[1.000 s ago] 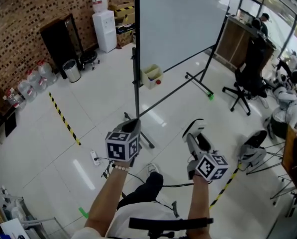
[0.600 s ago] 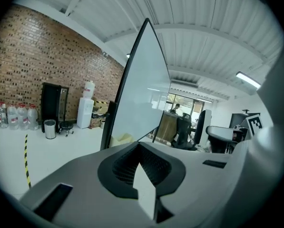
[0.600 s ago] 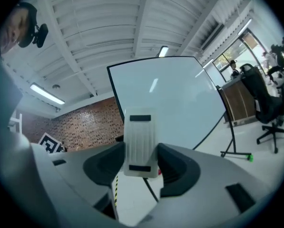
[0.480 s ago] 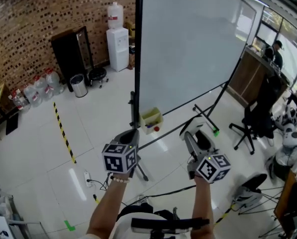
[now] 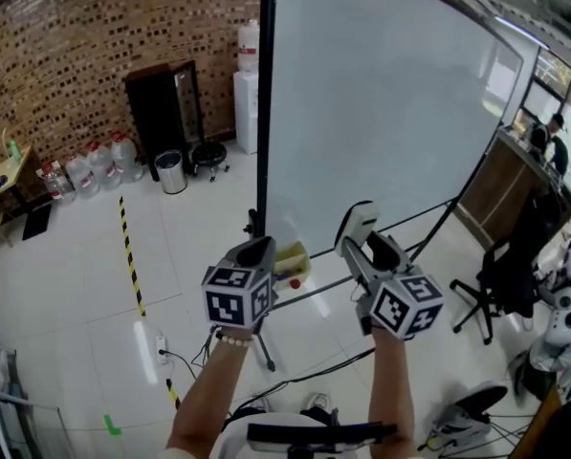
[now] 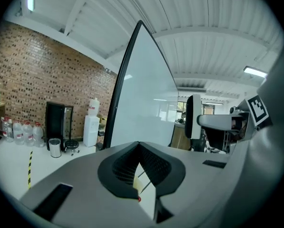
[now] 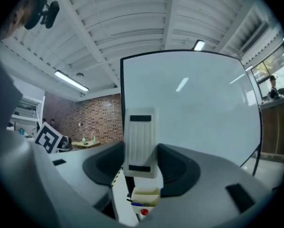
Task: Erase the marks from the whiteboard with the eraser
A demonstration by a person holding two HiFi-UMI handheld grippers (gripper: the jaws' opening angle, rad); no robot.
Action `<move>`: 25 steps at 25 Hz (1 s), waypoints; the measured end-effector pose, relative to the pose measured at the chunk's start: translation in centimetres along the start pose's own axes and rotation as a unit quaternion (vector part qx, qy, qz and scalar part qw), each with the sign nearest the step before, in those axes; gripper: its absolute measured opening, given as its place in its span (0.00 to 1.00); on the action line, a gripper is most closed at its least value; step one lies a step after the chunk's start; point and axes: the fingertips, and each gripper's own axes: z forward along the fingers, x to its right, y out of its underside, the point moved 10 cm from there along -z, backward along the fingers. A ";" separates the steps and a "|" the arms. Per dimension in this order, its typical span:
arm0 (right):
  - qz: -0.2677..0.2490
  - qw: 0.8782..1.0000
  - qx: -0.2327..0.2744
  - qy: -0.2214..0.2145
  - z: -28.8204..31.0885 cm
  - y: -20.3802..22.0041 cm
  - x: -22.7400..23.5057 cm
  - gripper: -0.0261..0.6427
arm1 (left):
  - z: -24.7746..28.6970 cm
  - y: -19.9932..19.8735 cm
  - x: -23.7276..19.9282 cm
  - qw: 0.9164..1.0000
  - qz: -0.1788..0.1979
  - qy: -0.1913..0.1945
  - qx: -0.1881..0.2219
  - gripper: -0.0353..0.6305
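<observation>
A tall whiteboard (image 5: pixel 381 122) on a black wheeled stand fills the upper right of the head view; I see no marks on its face. My right gripper (image 5: pixel 362 242) is shut on a white eraser (image 5: pixel 355 226), held upright a short way in front of the board's lower edge. In the right gripper view the eraser (image 7: pixel 141 141) stands between the jaws, the board (image 7: pixel 199 108) behind it. My left gripper (image 5: pixel 256 252) hangs beside the board's black left post (image 5: pixel 263 94), jaws closed with nothing between them. The left gripper view shows the board (image 6: pixel 142 108) edge-on.
A yellow tray (image 5: pixel 291 257) with a red item hangs low on the stand. Water bottles (image 5: pixel 94 165), a bin (image 5: pixel 171 172), a stool (image 5: pixel 208 156) and a black cabinet (image 5: pixel 161 108) line the brick wall. Office chairs (image 5: pixel 515 275) stand right. Cables (image 5: pixel 295 376) cross the floor.
The head view has tilted up and I have stepped closer; the whiteboard now looms larger. Both grippers have risen toward its lower part, the right one still gripping the eraser.
</observation>
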 end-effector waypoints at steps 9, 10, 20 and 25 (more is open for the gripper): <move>-0.041 0.998 0.008 -0.042 6.9 -8.3 -0.8 0.40 | 1.4 -5.8 0.2 0.998 0.017 -0.043 0.041 0.03; -0.051 0.998 0.010 -0.043 7.4 -9.4 -1.1 0.40 | 1.4 -6.5 0.1 0.998 0.022 -0.046 0.047 0.03; -0.092 0.993 0.047 -0.063 10.6 -20.3 -5.4 0.40 | 0.8 -13.3 0.1 0.993 0.063 -0.044 0.094 0.03; -0.089 0.992 0.067 -0.058 12.1 -24.0 -7.3 0.40 | 0.4 -16.7 0.0 0.988 0.090 -0.046 0.117 0.03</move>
